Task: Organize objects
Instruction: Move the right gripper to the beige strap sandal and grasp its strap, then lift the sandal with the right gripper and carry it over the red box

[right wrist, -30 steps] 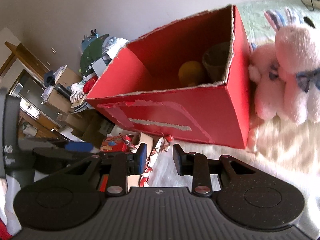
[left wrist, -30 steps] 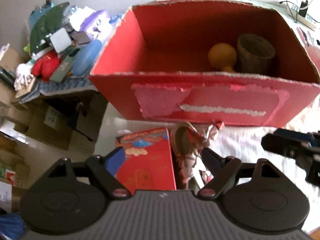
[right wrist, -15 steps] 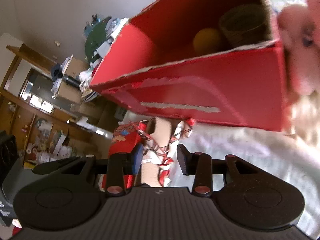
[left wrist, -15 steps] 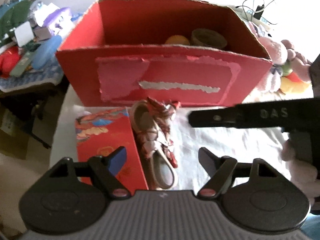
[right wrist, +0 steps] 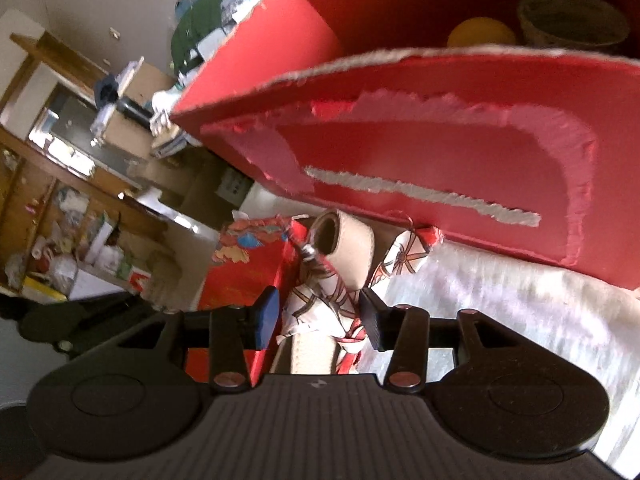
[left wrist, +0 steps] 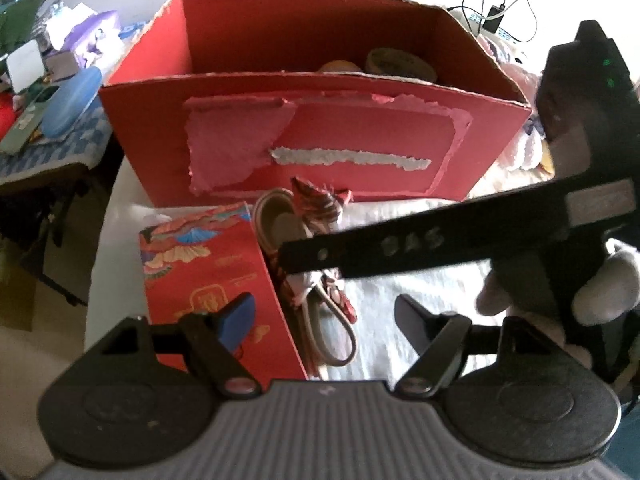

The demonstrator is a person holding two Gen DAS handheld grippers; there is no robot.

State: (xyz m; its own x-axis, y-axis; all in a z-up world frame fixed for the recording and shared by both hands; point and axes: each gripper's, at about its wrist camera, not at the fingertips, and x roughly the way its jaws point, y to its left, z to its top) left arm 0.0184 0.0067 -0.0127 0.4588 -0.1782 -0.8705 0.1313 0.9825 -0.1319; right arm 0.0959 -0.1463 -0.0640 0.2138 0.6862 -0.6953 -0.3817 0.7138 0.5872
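A big red cardboard box [left wrist: 320,148] stands open on the white cloth, with an orange ball [right wrist: 480,32] and a woven cup [right wrist: 572,20] inside. In front of it lie a small red patterned box [left wrist: 216,280] and a beige sandal with red-white ribbons [left wrist: 316,264]. My left gripper [left wrist: 324,316] is open above the small box and sandal. My right gripper [right wrist: 316,316] is open, its fingers on either side of the sandal's ribbons [right wrist: 320,300]. The right gripper's body [left wrist: 460,240] crosses the left wrist view.
A cluttered side table [left wrist: 44,92] with bags and boxes stands at the left. Plush toys [left wrist: 528,140] lie right of the big box. A power strip with cables [left wrist: 496,16] is behind it. Wooden shelves [right wrist: 60,208] stand far left.
My right gripper has come down and forward over the sandal, so its fingers now straddle the ribbons. My left gripper has drawn back a little and stays open.
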